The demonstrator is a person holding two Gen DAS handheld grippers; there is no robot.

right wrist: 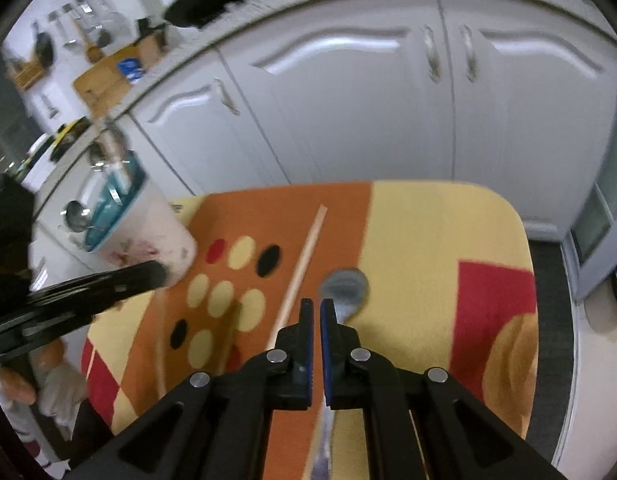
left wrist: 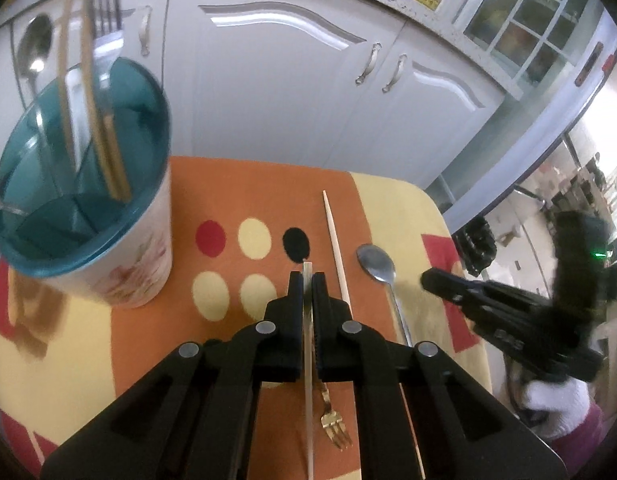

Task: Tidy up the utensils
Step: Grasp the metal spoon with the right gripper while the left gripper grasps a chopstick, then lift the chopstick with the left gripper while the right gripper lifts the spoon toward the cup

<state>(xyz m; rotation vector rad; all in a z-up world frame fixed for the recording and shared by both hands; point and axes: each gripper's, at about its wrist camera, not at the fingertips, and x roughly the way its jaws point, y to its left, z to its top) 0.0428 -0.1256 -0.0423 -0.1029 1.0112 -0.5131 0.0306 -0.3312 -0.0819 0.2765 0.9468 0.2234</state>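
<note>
Left gripper pinching pale wooden chopstick, heading for teal-rimmed white utensil cup | right gripper pressing together beside steel spoon, holding nothing evident.

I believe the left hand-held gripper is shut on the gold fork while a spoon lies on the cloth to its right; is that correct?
Not quite: the left hand-held gripper is shut on a pale chopstick, not the gold fork, which lies on the cloth. The spoon does lie to its right. The left wrist view shows this.
</note>
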